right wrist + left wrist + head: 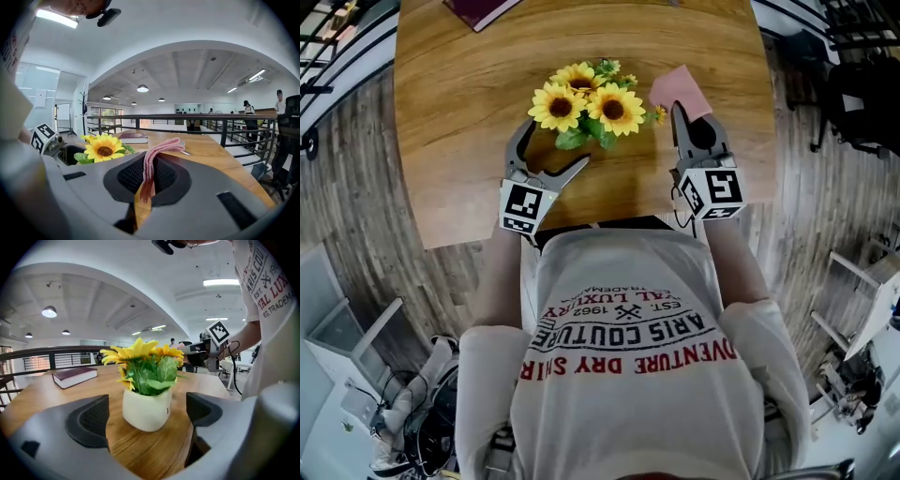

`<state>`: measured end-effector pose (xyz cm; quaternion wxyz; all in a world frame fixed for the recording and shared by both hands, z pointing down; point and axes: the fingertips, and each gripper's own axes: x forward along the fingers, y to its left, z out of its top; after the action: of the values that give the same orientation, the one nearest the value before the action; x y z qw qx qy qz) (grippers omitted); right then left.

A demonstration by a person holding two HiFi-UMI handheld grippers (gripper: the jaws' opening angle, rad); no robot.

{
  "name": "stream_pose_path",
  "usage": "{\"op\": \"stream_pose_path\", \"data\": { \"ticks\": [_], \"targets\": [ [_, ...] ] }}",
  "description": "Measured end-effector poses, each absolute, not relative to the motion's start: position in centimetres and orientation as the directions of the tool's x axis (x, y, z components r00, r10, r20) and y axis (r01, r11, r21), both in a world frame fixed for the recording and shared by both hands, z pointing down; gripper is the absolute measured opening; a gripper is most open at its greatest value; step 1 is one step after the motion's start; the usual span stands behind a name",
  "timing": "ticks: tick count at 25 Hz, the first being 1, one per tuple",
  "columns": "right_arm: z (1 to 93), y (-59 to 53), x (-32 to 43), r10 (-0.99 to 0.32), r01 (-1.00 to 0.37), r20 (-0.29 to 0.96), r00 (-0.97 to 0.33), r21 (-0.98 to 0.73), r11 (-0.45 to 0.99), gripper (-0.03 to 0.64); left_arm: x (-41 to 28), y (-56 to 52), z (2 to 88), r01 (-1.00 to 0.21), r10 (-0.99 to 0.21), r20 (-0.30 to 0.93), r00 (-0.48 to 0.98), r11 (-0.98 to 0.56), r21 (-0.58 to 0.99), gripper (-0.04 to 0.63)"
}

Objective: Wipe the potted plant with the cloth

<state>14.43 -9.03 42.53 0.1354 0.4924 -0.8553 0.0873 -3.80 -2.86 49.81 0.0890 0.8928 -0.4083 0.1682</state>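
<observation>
From the head view, the left claw (pixel 555 142) is released, its jaws spread wide at the near side of the potted plant (pixel 586 103). The right claw (pixel 677 108) is clenched on the pink cloth (pixel 680 89), just right of the blooms. The likely trouble is the pot tipping or skidding over the table (pixel 469 112) if the cloth is pushed against the flowers while nothing braces the pot.

In the left gripper view, the white pot (pixel 146 406) stands upright between the two pads (pixel 89 420) and a little ahead of them, touching neither. If the jaws close off-centre, one pad would meet the pot first and shove it sideways. A hard squeeze could also rock it, since it looks light.

In the right gripper view, the jaws are shut on a folded edge of the cloth, which is pinched thin and trails forward from the claw. So narrow a hold may slip when the cloth drags on the leaves. The nearest sunflower (pixel 104 149) sits to the left of this claw and slightly ahead, near but not touching
</observation>
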Motion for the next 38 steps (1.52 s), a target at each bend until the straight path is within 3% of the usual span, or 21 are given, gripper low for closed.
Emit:
{"op": "stream_pose_path", "data": {
  "ticks": [10, 11, 12, 13, 14, 19, 26, 38],
  "targets": [
    [38.5, -7.9, 12.1, -0.79, -0.809, 0.194, -0.582, -0.037, 0.587, 0.037, -5.9, -2.4, 40.6, -0.839, -0.837, 0.246, 0.489, -0.529, -0.129, 0.51],
    [38.3, -7.8, 11.9, -0.786, -0.806, 0.196, -0.586, -0.037, 0.591, 0.037, -6.2, -2.5, 39.5, -0.858, -0.859, 0.227, 0.459, -0.495, -0.137, 0.436],
    [38.0, -7.7, 11.8, -0.783, -0.803, 0.2, -0.589, -0.033, 0.595, 0.037, -6.6, -2.7, 38.4, -0.88, -0.882, 0.208, 0.422, -0.454, -0.142, 0.276],
    [37.7, -7.7, 11.6, -0.781, -0.8, 0.201, -0.592, -0.027, 0.6, 0.037, -6.9, -2.9, 37.4, -0.896, -0.9, 0.191, 0.391, -0.42, -0.147, 0.178],
    [37.3, -7.7, 11.4, -0.778, -0.796, 0.197, -0.597, -0.02, 0.605, 0.037, -7.1, -3.1, 36.6, -0.903, -0.911, 0.178, 0.373, -0.4, -0.155, 0.174],
    [35.3, -7.7, 10.6, -0.765, -0.772, 0.155, -0.625, 0.018, 0.635, 0.037, -7.1, -3.6, 34.2, -0.914, -0.933, 0.168, 0.319, -0.35, -0.206, 0.024],
    [33.4, -7.2, 9.5, -0.741, -0.733, 0.13, -0.658, 0.112, 0.671, 0.035, -6.9, -4.1, 32.2, -0.932, -0.929, 0.169, 0.329, -0.349, -0.101, 0.017],
    [33.5, -7.3, 9.0, -0.739, -0.729, 0.139, -0.659, 0.124, 0.673, 0.035, -6.0, -4.2, 30.9, -0.913, -0.914, 0.149, 0.377, -0.394, -0.106, 0.017]
  ]
}}
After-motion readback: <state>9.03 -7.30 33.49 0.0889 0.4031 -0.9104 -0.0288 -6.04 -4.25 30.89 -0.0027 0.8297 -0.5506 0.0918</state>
